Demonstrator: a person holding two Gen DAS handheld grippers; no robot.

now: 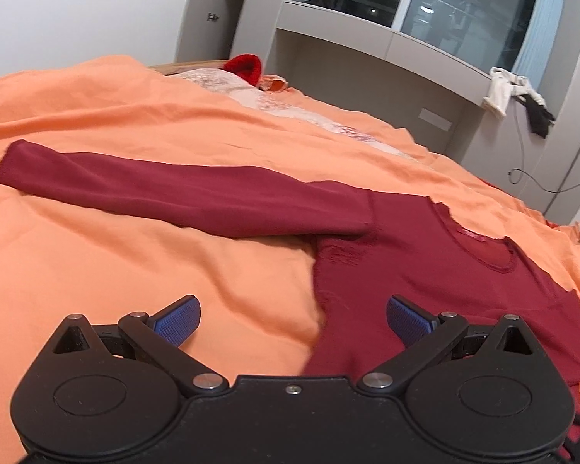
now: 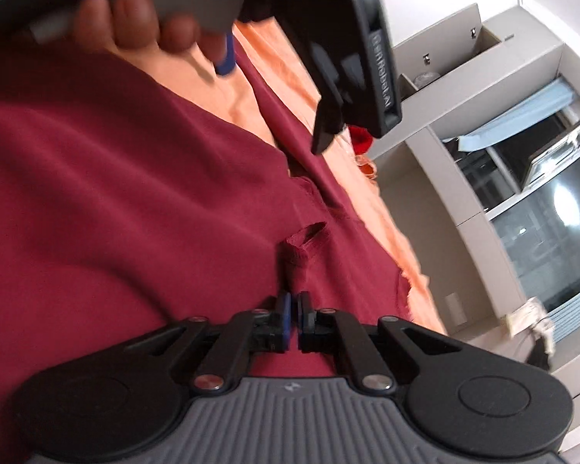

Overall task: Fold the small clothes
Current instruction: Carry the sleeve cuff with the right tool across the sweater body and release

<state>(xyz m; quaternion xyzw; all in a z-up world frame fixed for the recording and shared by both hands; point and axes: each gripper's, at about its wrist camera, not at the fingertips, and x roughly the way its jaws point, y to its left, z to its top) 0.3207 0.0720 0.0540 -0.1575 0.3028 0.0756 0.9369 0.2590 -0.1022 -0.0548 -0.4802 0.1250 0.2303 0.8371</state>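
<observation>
My left claw (image 1: 293,319) hangs above the bed with its blue pads spread wide apart and nothing between them. Below it a dark red long-sleeved top (image 1: 425,266) lies flat on the orange bedspread (image 1: 116,270), one sleeve (image 1: 166,189) stretched straight out to the side, the neckline toward the far edge. My right claw (image 2: 293,315) has its pads pressed together on a small pinch of that top (image 2: 135,193), somewhere in the body cloth; the view there is blurred and tilted, so I cannot say just which part of it I have. The other claw and the hand (image 2: 135,27) holding it show at the top of that view.

I judge the folding barely begun: the top is spread out, the sleeve I can see is not yet turned in, and no fold shows. Sleeves and body are all left to do.
</observation>
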